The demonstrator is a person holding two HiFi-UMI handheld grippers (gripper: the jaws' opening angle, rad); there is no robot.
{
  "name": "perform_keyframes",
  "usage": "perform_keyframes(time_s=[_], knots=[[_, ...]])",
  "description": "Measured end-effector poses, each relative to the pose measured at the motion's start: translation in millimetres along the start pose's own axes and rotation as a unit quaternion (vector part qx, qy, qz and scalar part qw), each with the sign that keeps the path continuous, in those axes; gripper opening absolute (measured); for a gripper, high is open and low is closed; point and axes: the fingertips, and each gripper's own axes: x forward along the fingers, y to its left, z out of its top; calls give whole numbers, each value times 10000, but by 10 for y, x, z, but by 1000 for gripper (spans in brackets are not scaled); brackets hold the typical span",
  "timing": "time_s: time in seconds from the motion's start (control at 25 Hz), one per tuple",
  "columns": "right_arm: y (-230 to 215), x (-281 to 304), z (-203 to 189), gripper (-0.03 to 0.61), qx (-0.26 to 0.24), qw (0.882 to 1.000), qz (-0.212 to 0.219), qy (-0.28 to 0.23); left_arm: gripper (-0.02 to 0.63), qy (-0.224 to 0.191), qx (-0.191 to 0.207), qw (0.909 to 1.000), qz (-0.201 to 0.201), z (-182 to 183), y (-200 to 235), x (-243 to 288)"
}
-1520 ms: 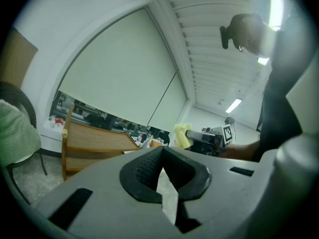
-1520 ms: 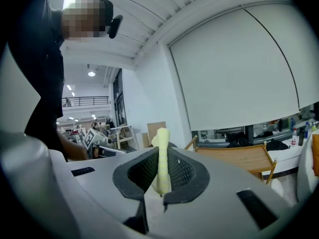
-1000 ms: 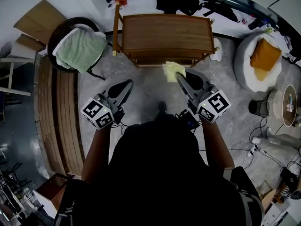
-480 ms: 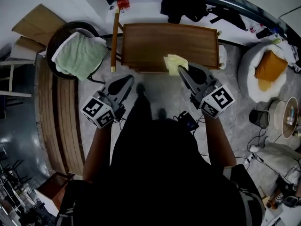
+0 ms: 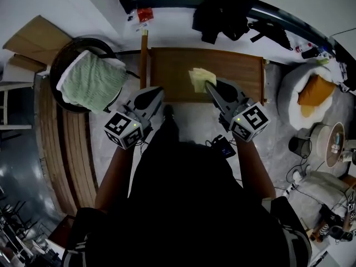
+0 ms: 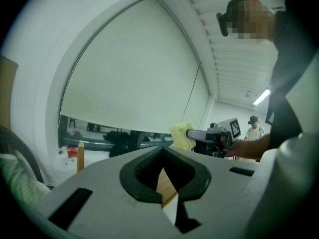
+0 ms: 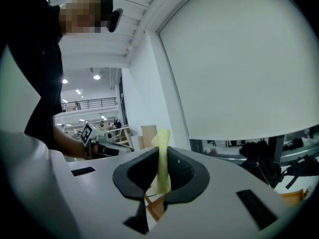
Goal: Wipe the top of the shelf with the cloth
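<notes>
You had the yellow cloth [image 5: 198,78] pinched in your right gripper [image 5: 207,85]. Its jaws were closed on one part of the cloth, and the rest stood up as a thin fold between the pads in the right gripper view. In the head view the cloth was over the wooden shelf top [image 5: 239,71], by its near edge and left of the middle; whether it touched the wood could not be told. Your left gripper [image 5: 157,92] was near the shelf's near left corner, jaws pressed together with nothing between them. The cloth looked light, soft and floppy, so it would probably crumple and fold under drag rather than stay flat, and a thin pinch might slip. Taking hold deeper in, on a bunched part, would likely have let you press a broader pad of it onto the top
</notes>
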Motion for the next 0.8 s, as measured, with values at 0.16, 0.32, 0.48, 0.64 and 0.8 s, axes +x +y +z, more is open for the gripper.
perform_keyframes(time_s=[0.16,0.32,0.48,0.64,0.8], knots=[[-117,523,41,44,-39,9998,-58,177,11,249,-39,9994,226,47,480,146],[-251,989,-24,44,76,9991,-126,390,11,471,-146,9980,391,30,876,266],[-468,1315,-156,44,436,9975,-298,475,11,610,-299,9966,465,6,1186,458],[-657,1557,-484,44,749,9939,-463,662,11,924,-432,9910,862,-136,1505,642],[-880,1799,-910,44,1312,9867,-513,816,11,1184,-475,9839,1251,-217,1717,755]])
